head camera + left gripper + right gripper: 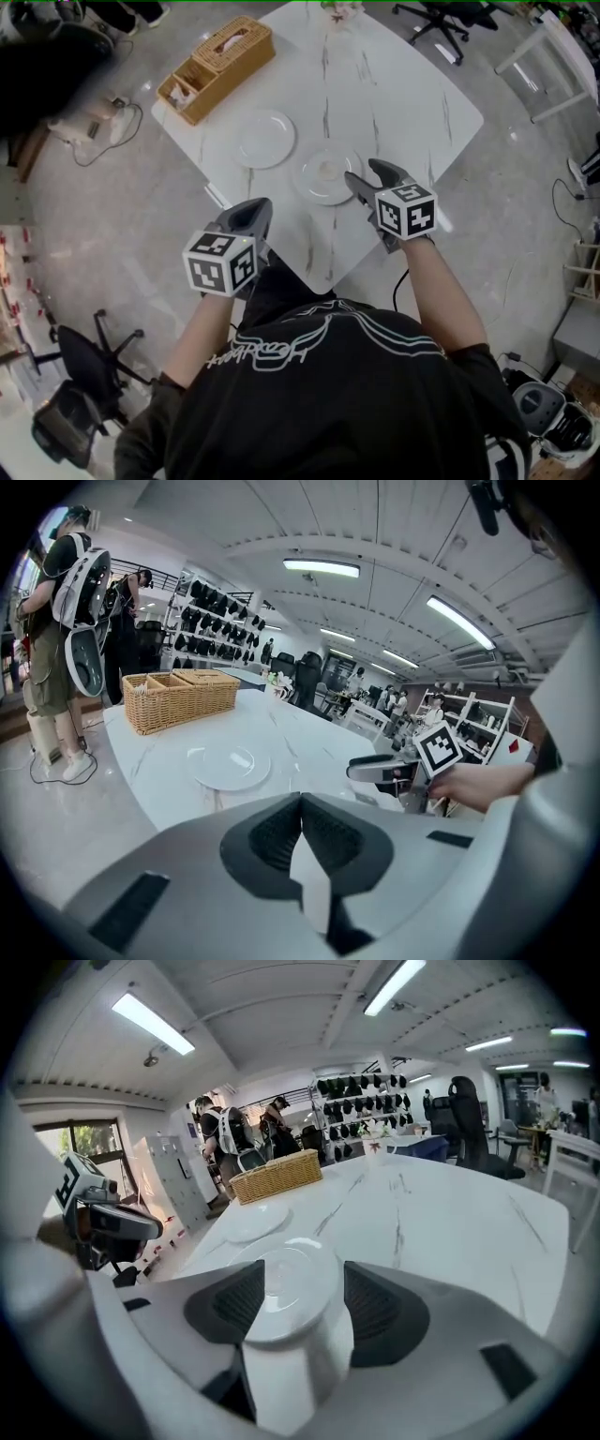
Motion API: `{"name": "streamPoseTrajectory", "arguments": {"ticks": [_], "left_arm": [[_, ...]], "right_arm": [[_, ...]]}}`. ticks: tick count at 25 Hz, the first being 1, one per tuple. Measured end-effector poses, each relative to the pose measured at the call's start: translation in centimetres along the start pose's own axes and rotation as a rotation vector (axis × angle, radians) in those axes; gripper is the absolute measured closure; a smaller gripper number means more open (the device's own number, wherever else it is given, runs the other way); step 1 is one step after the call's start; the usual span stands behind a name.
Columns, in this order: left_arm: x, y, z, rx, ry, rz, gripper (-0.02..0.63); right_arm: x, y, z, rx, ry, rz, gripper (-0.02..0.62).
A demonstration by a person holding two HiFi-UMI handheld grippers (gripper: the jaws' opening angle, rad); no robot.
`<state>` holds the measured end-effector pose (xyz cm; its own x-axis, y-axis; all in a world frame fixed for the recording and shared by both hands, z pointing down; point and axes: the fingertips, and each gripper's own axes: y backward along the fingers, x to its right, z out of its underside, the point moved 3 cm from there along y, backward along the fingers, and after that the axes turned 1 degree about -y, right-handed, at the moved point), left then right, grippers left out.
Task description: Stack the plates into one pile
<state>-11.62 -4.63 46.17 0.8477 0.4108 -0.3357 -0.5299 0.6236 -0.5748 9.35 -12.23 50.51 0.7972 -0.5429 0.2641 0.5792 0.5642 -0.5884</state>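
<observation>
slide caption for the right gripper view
Right gripper, fingers apart, facing a white plate on the marble table; second plate and wicker basket beyond.

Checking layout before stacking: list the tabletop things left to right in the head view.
Tan woven wicker basket, round white plate, second round white plate nearer the person.

Our left gripper points forward and down with its jaws closed together. Our right gripper is further forward, also angled down, with its jaws spread wide. Our left forearm and right forearm both reach out from the body.
</observation>
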Motion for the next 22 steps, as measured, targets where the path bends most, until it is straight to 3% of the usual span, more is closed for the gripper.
{"name": "streamPoseTrajectory", "arguments": {"ticks": [11,15,22], "left_arm": [[0.5,2.3,-1.5,0.032,-0.067,-0.029,0.581],[-1.0,3.3,-2.9,0.030,-0.100,-0.038,0.581],[-5.9,1.6,-4.6,-0.030,-0.145,-0.048,0.581]], "right_arm": [[-6.0,1.9,-4.3,0.023,0.298,-0.092,0.328],[-8.2,1.3,-6.6,0.033,0.322,-0.132,0.328],[-9.6,-1.6,-9.3,-0.008,0.297,-0.127,0.328]]}}
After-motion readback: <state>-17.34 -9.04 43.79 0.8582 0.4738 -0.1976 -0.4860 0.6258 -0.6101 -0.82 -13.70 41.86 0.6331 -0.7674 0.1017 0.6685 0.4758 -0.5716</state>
